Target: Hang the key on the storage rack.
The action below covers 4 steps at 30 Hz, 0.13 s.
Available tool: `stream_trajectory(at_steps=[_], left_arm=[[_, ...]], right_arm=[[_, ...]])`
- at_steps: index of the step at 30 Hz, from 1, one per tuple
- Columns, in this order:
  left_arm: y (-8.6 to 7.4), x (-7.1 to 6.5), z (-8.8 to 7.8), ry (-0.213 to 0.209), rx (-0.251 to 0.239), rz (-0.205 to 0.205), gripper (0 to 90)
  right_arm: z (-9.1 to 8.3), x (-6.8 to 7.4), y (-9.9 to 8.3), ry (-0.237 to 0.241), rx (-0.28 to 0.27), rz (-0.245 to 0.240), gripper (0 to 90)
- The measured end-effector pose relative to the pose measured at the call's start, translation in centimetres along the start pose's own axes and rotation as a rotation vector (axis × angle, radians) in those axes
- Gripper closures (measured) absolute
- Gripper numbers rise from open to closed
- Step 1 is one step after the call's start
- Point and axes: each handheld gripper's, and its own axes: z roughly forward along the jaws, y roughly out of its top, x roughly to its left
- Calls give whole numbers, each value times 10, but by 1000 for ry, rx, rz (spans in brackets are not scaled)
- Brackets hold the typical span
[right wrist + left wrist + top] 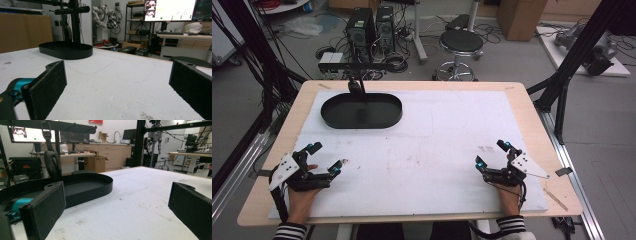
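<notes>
Here, the left claw (326,158) is held wide open and empty at the near left of the white surface (432,150). A black oval tray (361,110) is seen farther back on the left side, well apart from both claws. The right claw (492,154) is held wide open too, with nothing in it, at the near right.

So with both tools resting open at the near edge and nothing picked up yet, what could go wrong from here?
1. The black oval tray sits far back on the left; the right tool would need a long cross-table reach, possibly colliding with the left tool.
2. A black stand rises at the tray's back rim, so a tool coming in over the tray could knock it.
3. The tray looks light and unfixed on the white mat; a nudge may slide it.
</notes>
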Motion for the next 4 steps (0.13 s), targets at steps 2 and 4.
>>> stream_trajectory(at_steps=[2, 4], left_arm=[[0, 0, 0, 0, -1, 0, 17], [0, 1, 0, 0, -3, -3, 17]], right_arm=[[0, 0, 0, 1, 3, 1, 3], [0, 1, 0, -2, 3, 1, 3]])
